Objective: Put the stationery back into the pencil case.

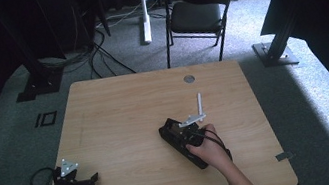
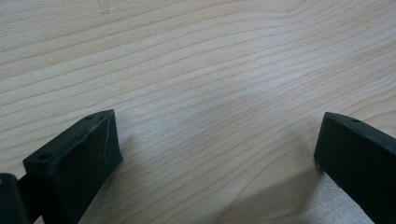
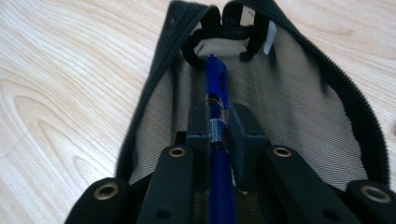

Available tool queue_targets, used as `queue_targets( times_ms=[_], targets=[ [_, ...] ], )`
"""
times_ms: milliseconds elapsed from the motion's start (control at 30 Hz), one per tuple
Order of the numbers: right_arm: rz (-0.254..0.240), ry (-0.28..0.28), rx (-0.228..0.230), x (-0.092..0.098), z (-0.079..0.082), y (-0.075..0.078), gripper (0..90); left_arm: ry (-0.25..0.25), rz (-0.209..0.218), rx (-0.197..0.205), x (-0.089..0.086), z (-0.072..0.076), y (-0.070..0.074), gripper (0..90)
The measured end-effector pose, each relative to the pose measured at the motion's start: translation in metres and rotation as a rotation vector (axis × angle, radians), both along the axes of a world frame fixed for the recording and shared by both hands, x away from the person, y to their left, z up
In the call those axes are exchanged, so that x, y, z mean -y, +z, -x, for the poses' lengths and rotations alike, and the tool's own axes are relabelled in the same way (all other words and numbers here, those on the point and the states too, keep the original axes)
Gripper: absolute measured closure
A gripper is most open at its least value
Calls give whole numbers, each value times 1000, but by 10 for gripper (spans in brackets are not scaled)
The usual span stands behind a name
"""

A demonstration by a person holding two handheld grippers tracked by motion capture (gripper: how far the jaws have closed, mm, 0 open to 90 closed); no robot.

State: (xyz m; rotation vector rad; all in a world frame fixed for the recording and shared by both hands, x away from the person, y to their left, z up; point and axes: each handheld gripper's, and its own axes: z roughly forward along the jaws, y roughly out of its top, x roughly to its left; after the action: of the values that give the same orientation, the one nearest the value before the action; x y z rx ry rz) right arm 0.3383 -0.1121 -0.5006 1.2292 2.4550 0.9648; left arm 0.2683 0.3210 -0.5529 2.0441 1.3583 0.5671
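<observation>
A blue pen (image 3: pixel 215 93) is clamped between the jaws of my right gripper (image 3: pixel 219 126), which is shut on its barrel. The pen's capped end points into an open black zip pouch (image 3: pixel 154 84) with a pale mesh lining. From above, the right gripper (image 1: pixel 185 133) lies over that pouch (image 1: pixel 166 132) near the table's middle, with a hand behind it. My left gripper (image 1: pixel 94 179) rests at the table's front left corner. Its jaws (image 2: pixel 219 144) stand wide apart over bare wood, nothing between them.
The wooden table (image 1: pixel 119 105) has a round grommet (image 1: pixel 189 78) near its far edge. A thin white rod (image 1: pixel 199 103) shows just beyond the right gripper. A black folding chair (image 1: pixel 195 11) and floor cables stand behind the table.
</observation>
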Motion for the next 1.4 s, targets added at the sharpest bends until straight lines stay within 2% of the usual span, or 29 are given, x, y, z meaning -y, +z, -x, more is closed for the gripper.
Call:
queue_targets(
  times_ms=[200,500,733,933,1167,1333,1400],
  targets=[
    [5,15,-30,-2,-2,-3,789,0,0,0,0,0,0,6],
    [-20,20,-15,4,1,4,744,0,0,0,0,0,0,6],
    [-114,6,50,20,8,28,726,0,0,0,0,0,0,6],
    [-157,-28,116,37,9,45,713,2,1,1,0,0,0,6],
    [-177,-89,163,52,2,52,709,1,1,1,0,0,0,6],
    [-175,-145,203,59,-5,51,686,0,0,0,0,0,0,6],
    [-183,-173,204,63,-8,49,660,0,0,0,0,0,0,6]
  ],
)
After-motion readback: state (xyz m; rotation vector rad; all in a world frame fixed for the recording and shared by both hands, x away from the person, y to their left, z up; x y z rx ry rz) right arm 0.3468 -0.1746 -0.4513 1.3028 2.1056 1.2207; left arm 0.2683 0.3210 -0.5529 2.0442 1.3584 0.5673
